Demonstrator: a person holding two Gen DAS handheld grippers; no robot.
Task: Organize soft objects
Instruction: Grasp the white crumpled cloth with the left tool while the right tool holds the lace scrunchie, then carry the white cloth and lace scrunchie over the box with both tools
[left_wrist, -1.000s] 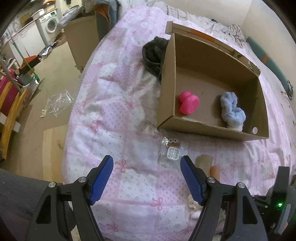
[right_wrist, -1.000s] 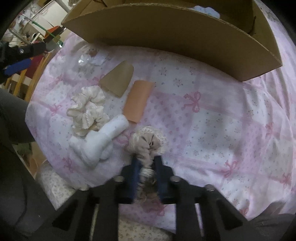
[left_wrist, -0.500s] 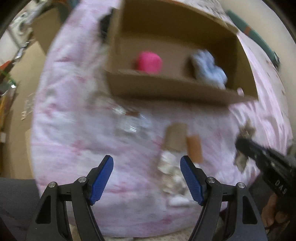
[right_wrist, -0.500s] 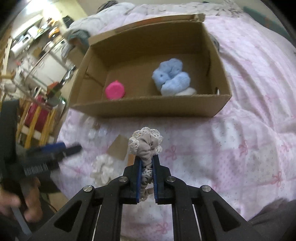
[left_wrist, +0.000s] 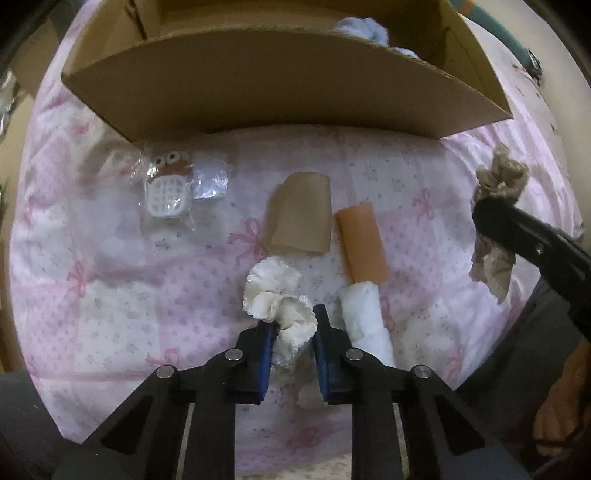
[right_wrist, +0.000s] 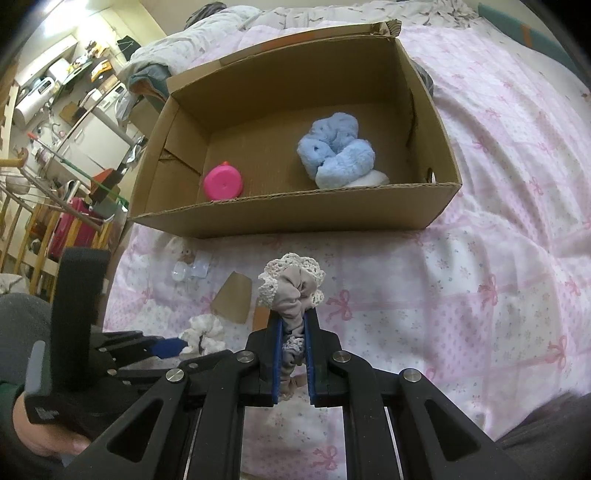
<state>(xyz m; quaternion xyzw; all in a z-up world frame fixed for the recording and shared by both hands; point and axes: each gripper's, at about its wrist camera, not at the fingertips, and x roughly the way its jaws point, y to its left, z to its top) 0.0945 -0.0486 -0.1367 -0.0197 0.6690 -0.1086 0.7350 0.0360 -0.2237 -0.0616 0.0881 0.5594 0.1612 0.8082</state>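
2 scrunchies are clamped, the beige scrunchie (right_wrist: 291, 291) by the right gripper (right_wrist: 293, 354) and the white scrunchie (left_wrist: 280, 306) by the left gripper (left_wrist: 293, 343), and should be lifted clear of the cardboard box (right_wrist: 295, 218) wall before release.

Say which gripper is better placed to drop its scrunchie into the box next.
Right. The right gripper holds the beige scrunchie lifted, facing the open cardboard box; the left gripper grips the white scrunchie low on the bedspread.
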